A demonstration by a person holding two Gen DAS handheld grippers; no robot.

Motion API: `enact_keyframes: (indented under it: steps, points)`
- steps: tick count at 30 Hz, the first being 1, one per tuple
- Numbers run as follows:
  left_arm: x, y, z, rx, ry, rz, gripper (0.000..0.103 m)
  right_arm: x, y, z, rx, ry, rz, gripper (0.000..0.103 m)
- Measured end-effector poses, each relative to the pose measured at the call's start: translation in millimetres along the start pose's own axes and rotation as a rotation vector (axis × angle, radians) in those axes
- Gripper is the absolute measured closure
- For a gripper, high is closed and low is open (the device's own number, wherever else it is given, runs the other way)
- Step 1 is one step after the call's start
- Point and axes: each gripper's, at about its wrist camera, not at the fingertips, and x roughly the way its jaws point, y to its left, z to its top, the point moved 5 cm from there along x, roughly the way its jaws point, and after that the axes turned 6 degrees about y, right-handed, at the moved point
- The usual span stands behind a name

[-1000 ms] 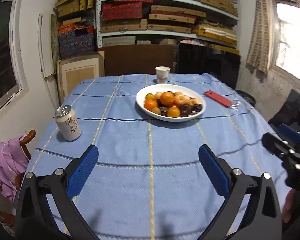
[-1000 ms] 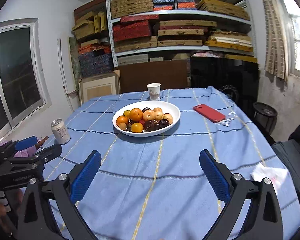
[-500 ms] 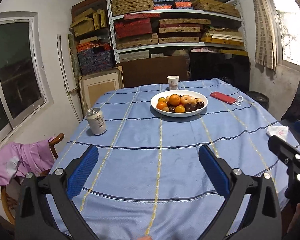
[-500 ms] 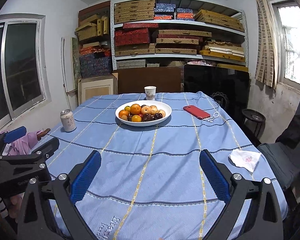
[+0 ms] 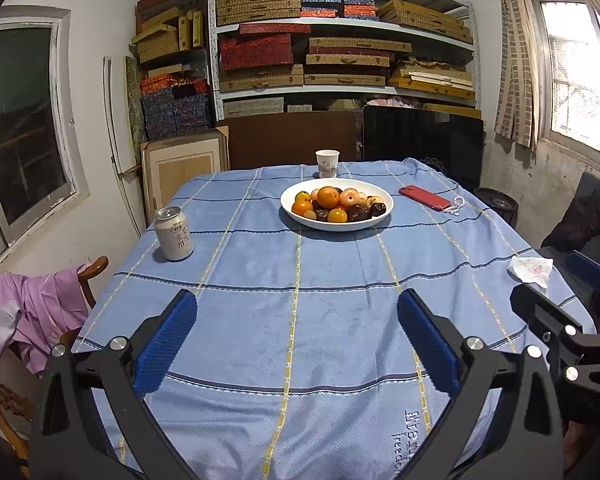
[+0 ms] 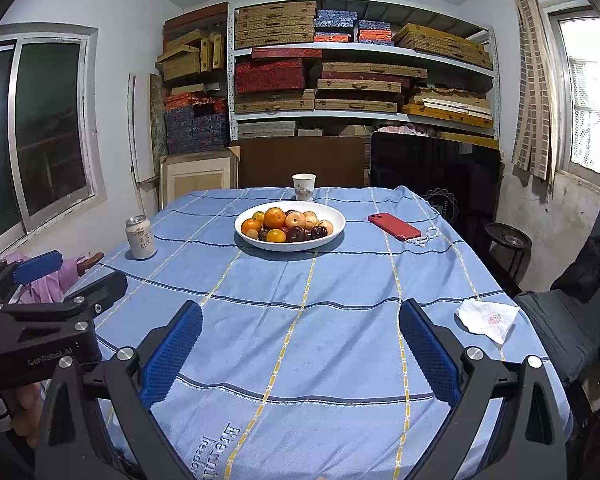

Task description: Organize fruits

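Both cameras sit low at the near end of the table (image 5: 300, 280), facing straight down its length toward the shelves (image 5: 340, 24). The left view looks from the left side, its own left gripper (image 5: 296, 336) framing the bottom; the right view from the right, behind the right gripper (image 6: 300, 338). Each catches the other at its edge. They share the bowl (image 6: 336, 220), well ahead.

Home storeroom: box-stacked shelves (image 6: 360, 76), clothed table (image 6: 300, 312)
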Motion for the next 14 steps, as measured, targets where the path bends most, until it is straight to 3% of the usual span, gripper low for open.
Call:
enact_keyframes:
  steps: [8,14]
  points:
    - [4.0,-5.2,-1.1,0.009,0.01,-0.061,0.005,-2.6,2.8,0.7,-0.01,-0.019,-0.009,0.004]
    - [3.8,-6.8,-1.0,0.017,-0.007,-0.035,0.005,-4.0,4.3,-1.1,-0.007,-0.015,-0.008,0.004]
